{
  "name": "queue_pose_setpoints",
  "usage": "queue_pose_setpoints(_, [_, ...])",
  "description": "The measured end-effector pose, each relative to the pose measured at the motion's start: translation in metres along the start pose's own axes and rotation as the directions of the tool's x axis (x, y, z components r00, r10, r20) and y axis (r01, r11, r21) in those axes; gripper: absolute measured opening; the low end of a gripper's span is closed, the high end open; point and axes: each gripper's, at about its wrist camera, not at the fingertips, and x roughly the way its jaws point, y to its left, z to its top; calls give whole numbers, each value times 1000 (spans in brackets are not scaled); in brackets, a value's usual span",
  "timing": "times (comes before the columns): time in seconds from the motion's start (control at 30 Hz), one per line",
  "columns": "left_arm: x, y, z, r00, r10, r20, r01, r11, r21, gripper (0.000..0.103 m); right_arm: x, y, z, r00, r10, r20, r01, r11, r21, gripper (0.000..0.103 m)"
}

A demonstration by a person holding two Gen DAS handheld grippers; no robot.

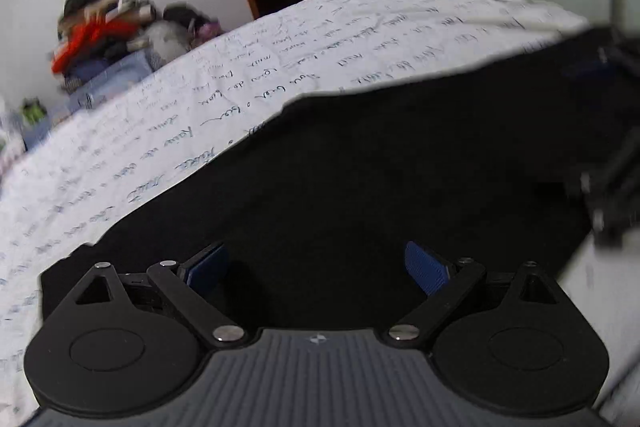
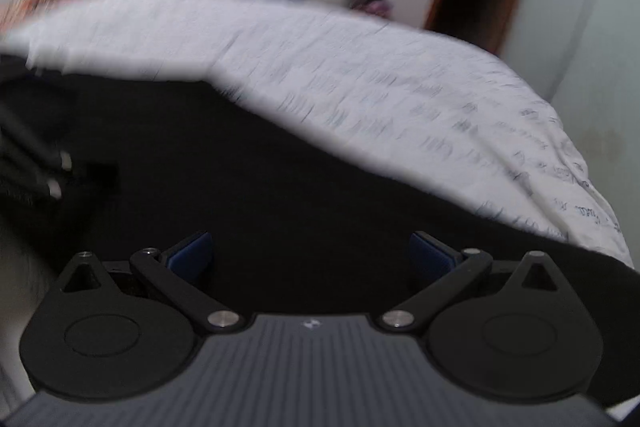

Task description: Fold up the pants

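**me:** Black fabric, matte and floppy, that's what I'm dealing with. The pants (image 1: 400, 163) are spread out flat on the bed (image 1: 248, 67), on that white sheet with the handwriting print, along the edge nearest me. Both grippers hang over the dark cloth, side by side. My left gripper (image 1: 316, 269) has its blue pads (image 1: 426, 273) spread wide with nothing between them, and my right gripper (image 2: 310, 259) is spread apart too, empty.

**other guy:** how's it gonna behave when you pick it up? stiff like denim?

**me:** Doubt it. It lies dead flat against the sheet with hardly a ridge, so my guess is a light, soft knit or thin woven stuff. It'll droop the second I lift it and probably drag the rest along behind. Not fragile, not slippery-looking against rubbery pads, but thin enough that I could pinch the sheet underneath by accident.

**other guy:** so where do you grab?

**me:** At an edge, not the middle. The border of the pants against the white sheet is the one line I can actually see, since black on black hides seams and the waistband. One gripper per corner of the same end, taken shallow, lifted together so it folds evenly. The right wrist view is smeared with blur, so I can't tell which end is the waist. The clothes pile (image 1: 104, 39) beyond the bed is well clear of the pants.
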Motion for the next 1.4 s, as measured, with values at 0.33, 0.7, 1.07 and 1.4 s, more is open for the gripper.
queue_pose_setpoints(0.33, [-17, 34, -25, 997, 72, -4, -72, 995, -70, 101, -24, 34, 25, 995, 58, 87, -59, 998, 9, 103])
queue_pose_setpoints(0.7, [4, 122, -20, 993, 116, 9, -106, 934, -342, 101, -16, 56, 53, 988, 142, 58, -137, 987, -86, 103])
queue_pose_setpoints(1.07, [0, 164, -50, 995, 91, -39, -98, 832, -547, 102, 81, 55, 97, 982, 190, -13, -188, 979, 76, 103])
queue_pose_setpoints(1.4, [-18, 106, -41, 990, 125, -60, -138, 943, -301, 102, 21, 55, 40, 977, 213, 10, -213, 976, 34, 103])
